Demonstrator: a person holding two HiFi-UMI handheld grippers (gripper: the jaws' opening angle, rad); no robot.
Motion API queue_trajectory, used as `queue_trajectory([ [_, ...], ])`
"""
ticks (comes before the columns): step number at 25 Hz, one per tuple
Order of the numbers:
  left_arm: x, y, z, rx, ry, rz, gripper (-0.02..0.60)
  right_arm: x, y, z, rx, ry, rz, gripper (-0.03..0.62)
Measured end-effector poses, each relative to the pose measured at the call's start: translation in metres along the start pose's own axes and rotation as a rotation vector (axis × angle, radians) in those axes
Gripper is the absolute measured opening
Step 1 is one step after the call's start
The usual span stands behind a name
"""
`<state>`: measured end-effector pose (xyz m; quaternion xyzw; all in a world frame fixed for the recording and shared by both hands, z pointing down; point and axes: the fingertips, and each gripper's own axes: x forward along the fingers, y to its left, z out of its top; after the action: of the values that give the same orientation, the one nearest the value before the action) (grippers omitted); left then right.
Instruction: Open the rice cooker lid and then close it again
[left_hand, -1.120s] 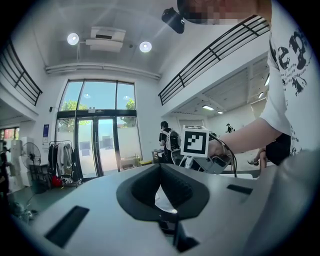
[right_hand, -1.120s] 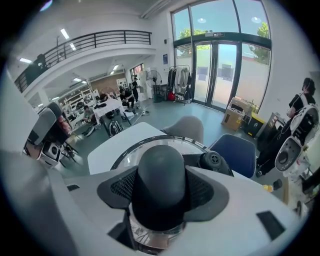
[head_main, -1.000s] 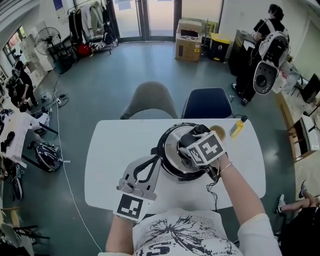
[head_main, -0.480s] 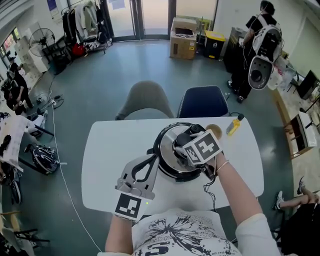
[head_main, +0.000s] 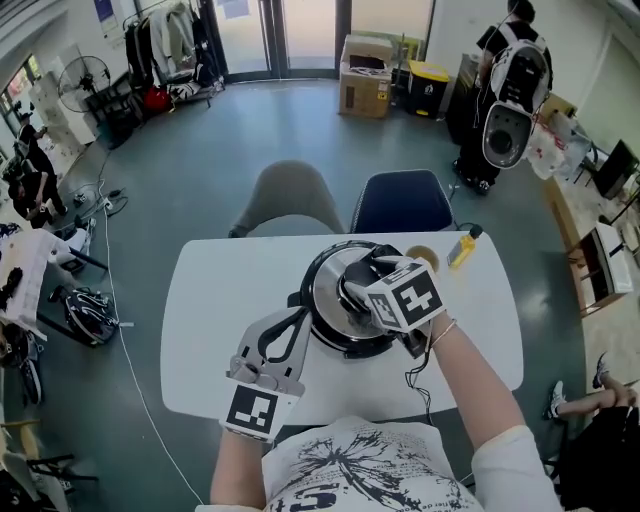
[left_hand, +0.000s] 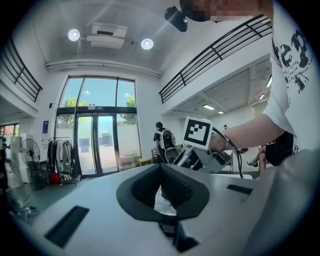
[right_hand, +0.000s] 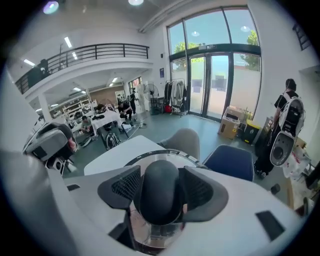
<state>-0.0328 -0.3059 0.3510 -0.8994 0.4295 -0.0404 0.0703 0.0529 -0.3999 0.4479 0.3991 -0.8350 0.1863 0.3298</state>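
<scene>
I'm clamping my right gripper on the black knob of the lid atop the rice cooker. My left gripper is pinching narrow on the rice cooker's left rim.

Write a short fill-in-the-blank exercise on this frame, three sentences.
The right gripper is closed on the black ____ of the lid.
The rice cooker stands on a ____ table.
Behind the table, the chair beside the grey chair is ____.
Missing words: knob; white; blue.
</scene>
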Motion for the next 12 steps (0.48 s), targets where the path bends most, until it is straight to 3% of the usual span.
queue_trajectory([
  [4, -0.003, -0.008, 0.005, -0.024, -0.009, 0.016, 0.014, -0.028, -0.006, 0.011, -0.023, -0.114, -0.031, 0.231],
  [6, -0.004, -0.013, 0.005, -0.026, -0.001, 0.022, 0.014, -0.042, -0.007, 0.011, -0.027, -0.187, -0.029, 0.153],
  [12, -0.006, -0.032, 0.016, -0.039, 0.003, 0.037, 0.014, -0.093, -0.011, 0.0, -0.03, -0.364, -0.059, 0.015],
])
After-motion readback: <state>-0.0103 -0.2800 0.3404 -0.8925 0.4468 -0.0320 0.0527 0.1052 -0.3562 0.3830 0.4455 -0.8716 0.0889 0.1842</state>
